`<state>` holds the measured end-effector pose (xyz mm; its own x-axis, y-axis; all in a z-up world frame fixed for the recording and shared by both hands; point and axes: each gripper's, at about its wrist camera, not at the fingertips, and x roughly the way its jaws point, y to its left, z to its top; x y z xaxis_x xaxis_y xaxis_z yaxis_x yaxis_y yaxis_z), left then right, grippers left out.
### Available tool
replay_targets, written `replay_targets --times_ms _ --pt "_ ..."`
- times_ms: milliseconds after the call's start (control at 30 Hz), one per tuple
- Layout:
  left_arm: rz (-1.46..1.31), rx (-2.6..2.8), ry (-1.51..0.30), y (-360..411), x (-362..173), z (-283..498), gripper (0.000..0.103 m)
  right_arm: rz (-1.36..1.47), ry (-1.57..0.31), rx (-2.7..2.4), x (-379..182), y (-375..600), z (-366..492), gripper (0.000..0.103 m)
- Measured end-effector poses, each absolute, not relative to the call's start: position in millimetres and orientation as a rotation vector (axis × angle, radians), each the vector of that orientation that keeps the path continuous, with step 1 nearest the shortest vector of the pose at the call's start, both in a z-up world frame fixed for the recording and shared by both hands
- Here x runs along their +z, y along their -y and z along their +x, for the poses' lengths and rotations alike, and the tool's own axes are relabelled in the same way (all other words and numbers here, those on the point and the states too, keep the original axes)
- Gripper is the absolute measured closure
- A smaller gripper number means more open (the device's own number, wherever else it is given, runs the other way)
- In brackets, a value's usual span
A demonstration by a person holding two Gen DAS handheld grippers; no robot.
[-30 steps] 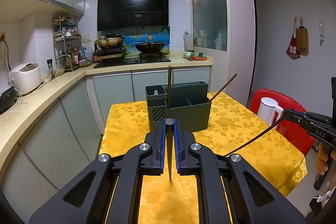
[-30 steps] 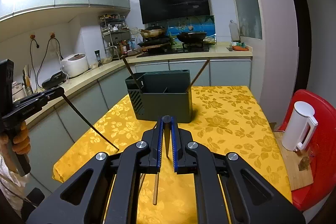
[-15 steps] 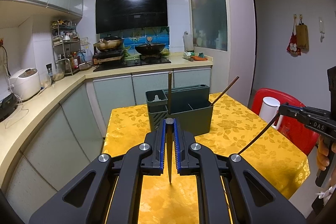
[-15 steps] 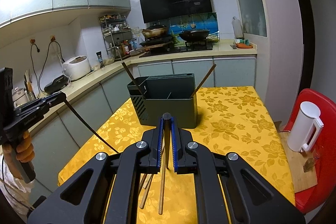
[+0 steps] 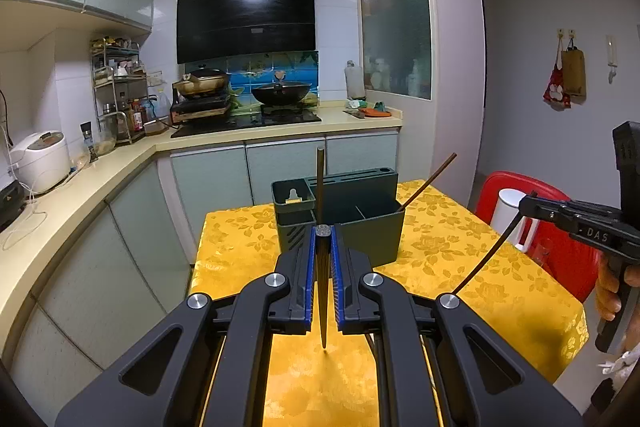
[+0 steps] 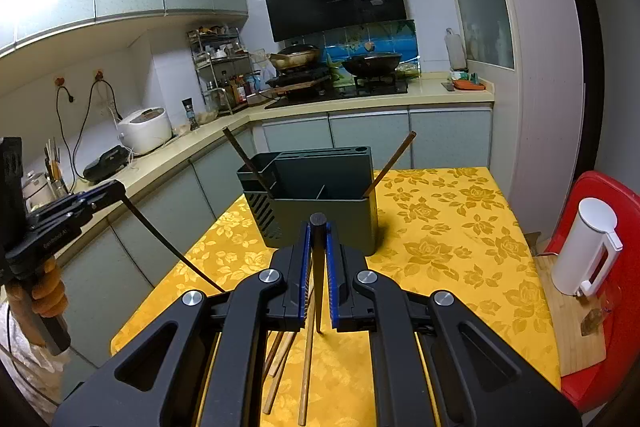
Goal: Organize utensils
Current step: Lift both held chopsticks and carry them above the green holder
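The table [image 5: 460, 259], covered with a yellow flowered cloth, stands in a kitchen beside the counter [image 5: 80, 195]. A red chair [image 6: 600, 267] at the table's right side carries a white kettle [image 6: 588, 247].

The dark green utensil holder [image 6: 320, 215] stands upright on the far half of the table. It is divided into compartments. One brown chopstick [image 6: 390, 163] leans out of its right-hand compartment, toward the right. A second, darker chopstick [image 6: 248, 163] leans to the left from the holder's left side in the right wrist view.

Three or four loose wooden chopsticks [image 6: 306, 367] lie flat on the cloth at the near edge, directly below the right gripper [image 6: 319, 307]; they are partly hidden by the gripper body.

The left gripper [image 5: 323, 291] is clenched on a dark chopstick [image 5: 320, 179]. Its thick end points up in front of the holder, and its tip points down toward the cloth.

The right gripper is clenched on another dark chopstick [image 6: 319, 267], held between the blue pads with the tip pointing down above the table.

Both grippers are raised above the near half of the table, well apart from each other and short of the holder.
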<state>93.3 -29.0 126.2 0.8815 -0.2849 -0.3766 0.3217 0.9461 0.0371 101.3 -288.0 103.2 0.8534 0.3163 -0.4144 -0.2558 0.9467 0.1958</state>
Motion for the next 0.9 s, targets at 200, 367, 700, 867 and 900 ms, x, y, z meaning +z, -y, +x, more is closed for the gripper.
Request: replay_targets --times_ms 200,367,700,867,900 --pt "0.113 -0.329 -0.369 32.8 139.7 103.4 0.096 0.13 -0.443 0.291 115.8 291.5 113.7 0.095" --pt "0.131 -0.355 -0.346 45.1 159.9 111.5 0.096 0.129 -0.404 0.286 137.5 293.6 125.1 0.095" --pt "0.139 -0.362 -0.26 72.8 211.0 141.6 0.096 0.084 -0.331 0.255 180.7 291.4 153.9 0.095" --pt "0.111 -0.355 -0.224 83.9 231.4 165.2 0.096 0.068 -0.304 0.242 197.6 288.8 175.3 0.095" --pt "0.107 -0.35 -0.22 86.6 233.6 172.0 0.096 0.066 -0.298 0.239 200.7 287.6 181.1 0.095"
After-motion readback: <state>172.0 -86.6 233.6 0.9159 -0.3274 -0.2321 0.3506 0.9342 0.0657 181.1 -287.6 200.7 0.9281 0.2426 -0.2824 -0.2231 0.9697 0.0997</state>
